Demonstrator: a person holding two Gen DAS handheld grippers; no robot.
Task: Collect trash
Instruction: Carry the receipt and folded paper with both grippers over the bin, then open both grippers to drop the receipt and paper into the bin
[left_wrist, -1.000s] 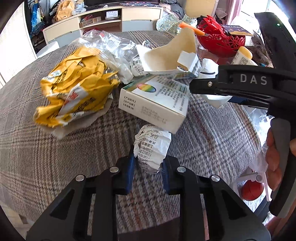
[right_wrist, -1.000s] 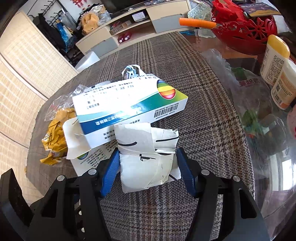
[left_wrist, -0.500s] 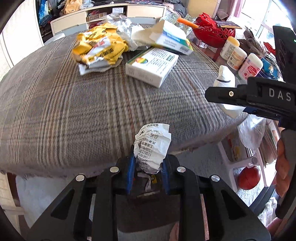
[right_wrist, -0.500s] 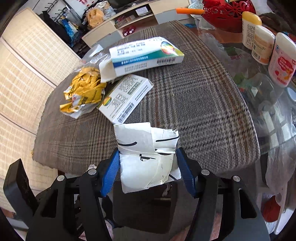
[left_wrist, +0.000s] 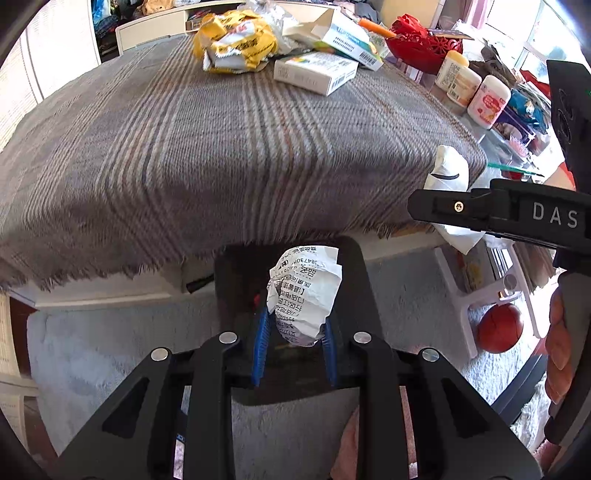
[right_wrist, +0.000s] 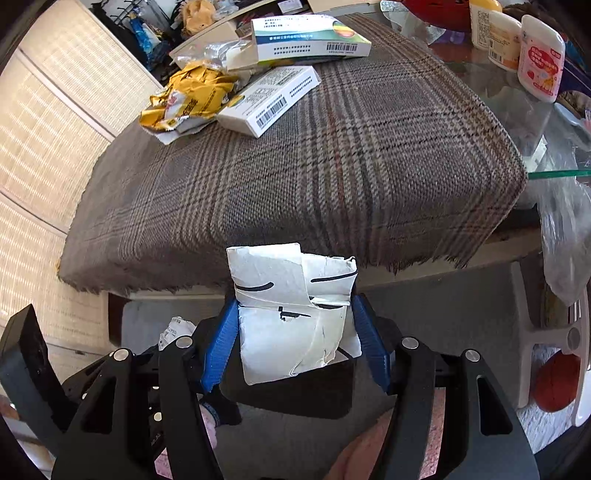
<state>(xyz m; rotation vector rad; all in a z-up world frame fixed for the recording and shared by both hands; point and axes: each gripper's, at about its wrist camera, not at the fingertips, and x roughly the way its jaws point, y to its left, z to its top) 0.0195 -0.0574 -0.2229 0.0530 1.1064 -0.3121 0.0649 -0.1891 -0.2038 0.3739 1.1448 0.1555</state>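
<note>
My left gripper is shut on a crumpled printed paper ball, held over a black bin on the floor at the table's near edge. My right gripper is shut on a torn white paper wrapper, held over the same black bin; the wrapper also shows in the left wrist view. On the plaid tablecloth at the far side lie a yellow crumpled wrapper, a white box and an open box.
Bottles and a red basket stand on the glass table at right. A red ball lies under a white stool on the floor. A low cabinet stands behind the table.
Both grippers have pulled back from the table with their trash and now hang past its near edge, over the black bin on the floor.
</note>
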